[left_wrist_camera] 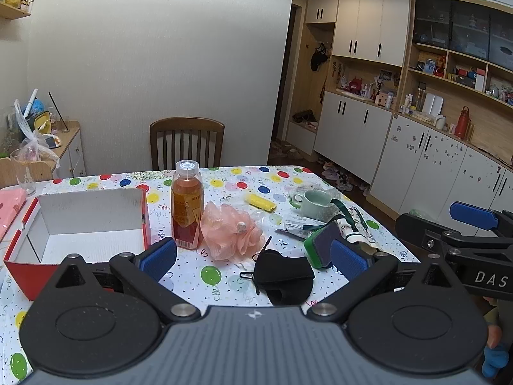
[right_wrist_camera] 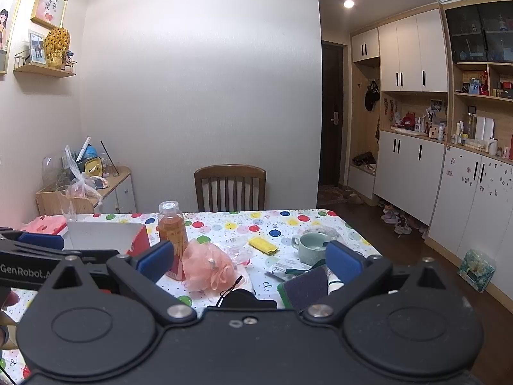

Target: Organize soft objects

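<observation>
Both grippers hover with fingers spread wide, empty. The black face mask [left_wrist_camera: 282, 276] lies just ahead of the left gripper [left_wrist_camera: 253, 258], the pink bath pouf [left_wrist_camera: 232, 231] beyond it; the right gripper [right_wrist_camera: 251, 261] faces the same pile.

A white plastic tablecloth [left_wrist_camera: 224, 173] carries multicoloured balloons; the mesh bath pouf [left_wrist_camera: 232, 231] is peach-pink, the fabric face mask [left_wrist_camera: 283, 276] black.

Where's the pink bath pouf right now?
On the table, mid-frame in both wrist views: the pink bath pouf sits just right of the juice bottle, behind the black face mask. Neither gripper holds it.
</observation>
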### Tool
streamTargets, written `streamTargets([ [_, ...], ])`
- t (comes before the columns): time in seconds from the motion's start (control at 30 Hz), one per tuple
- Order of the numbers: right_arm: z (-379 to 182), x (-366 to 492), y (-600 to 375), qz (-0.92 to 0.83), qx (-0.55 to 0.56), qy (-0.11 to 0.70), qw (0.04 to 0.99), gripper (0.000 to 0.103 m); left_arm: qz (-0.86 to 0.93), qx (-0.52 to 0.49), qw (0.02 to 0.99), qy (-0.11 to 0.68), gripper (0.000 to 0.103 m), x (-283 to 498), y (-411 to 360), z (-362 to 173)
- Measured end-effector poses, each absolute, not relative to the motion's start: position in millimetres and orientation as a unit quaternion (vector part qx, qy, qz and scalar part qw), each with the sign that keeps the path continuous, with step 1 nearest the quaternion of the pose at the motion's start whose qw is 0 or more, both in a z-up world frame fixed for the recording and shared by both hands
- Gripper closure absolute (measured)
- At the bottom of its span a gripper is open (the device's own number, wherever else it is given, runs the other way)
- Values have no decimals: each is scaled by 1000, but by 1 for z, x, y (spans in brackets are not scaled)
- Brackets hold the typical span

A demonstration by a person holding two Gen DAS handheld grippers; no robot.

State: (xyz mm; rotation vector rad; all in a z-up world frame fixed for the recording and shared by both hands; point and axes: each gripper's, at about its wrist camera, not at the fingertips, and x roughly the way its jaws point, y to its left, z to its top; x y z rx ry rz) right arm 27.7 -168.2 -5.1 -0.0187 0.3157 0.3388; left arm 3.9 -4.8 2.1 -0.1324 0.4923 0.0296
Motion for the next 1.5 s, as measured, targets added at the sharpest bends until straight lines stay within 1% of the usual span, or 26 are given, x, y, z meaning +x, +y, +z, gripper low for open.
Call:
streamTargets([
  [0.33,-9,43,-183,158,-2,163,974,2,7,-61,964,257,0,27,-17,-3],
  [0.8,-38,130,-235,141,9,218,965,3,-17,-25,953,301,0,111,-64,-30],
  [1.0,-59,175,-255,134,-7,238,962,3,-15,-23,938,347,0,155,-75,-57],
  [1.13,-83,211,-262,141,-26,280,949,2,-3,-15,930,368,0,180,-79,-81],
  [1.27,-108,247,-271,142,-43,317,937,5,4,-11,919,393,0,200,-84,-105],
  [1.5,-114,306,-284,140,-52,309,939,4,24,-16,894,447,0,231,-92,-143],
])
